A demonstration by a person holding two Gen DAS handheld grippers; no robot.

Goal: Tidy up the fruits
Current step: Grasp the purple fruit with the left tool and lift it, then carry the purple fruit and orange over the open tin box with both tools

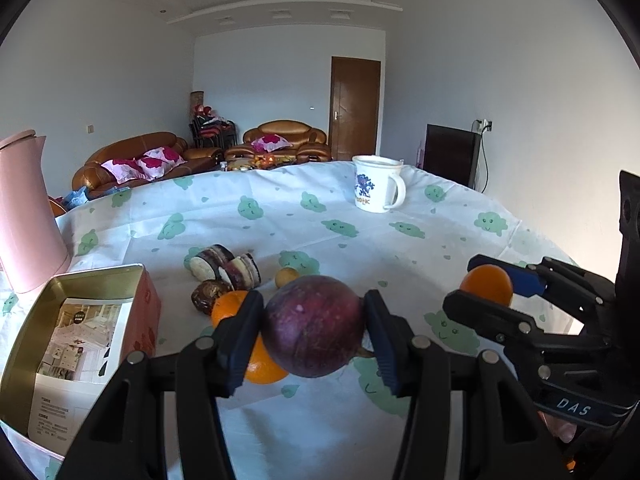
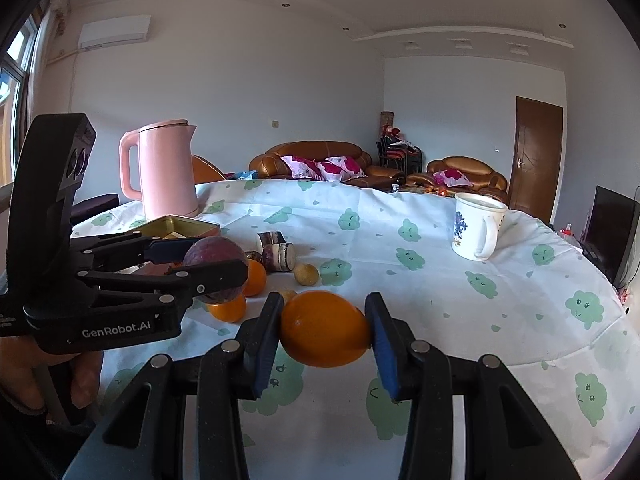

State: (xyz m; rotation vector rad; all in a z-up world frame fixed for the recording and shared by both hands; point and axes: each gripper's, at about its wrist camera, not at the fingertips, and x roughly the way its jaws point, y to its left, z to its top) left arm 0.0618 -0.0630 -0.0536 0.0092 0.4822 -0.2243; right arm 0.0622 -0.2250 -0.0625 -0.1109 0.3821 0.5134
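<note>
The left gripper (image 1: 314,328) is clamped on a purple fruit (image 1: 314,326), and just beside it the right gripper (image 2: 324,334) clamps an orange (image 2: 324,333) (both lifted above the table (image 2: 440,300)).

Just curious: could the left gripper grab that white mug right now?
Probably not: the left gripper is shut on a purple fruit, so its jaws are full. The white mug stands unobstructed but far across the table.

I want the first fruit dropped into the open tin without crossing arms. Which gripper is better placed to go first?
Left. The left gripper, shut on the purple fruit, is beside the open tin. The right gripper, holding an orange, is on the far side.
</note>
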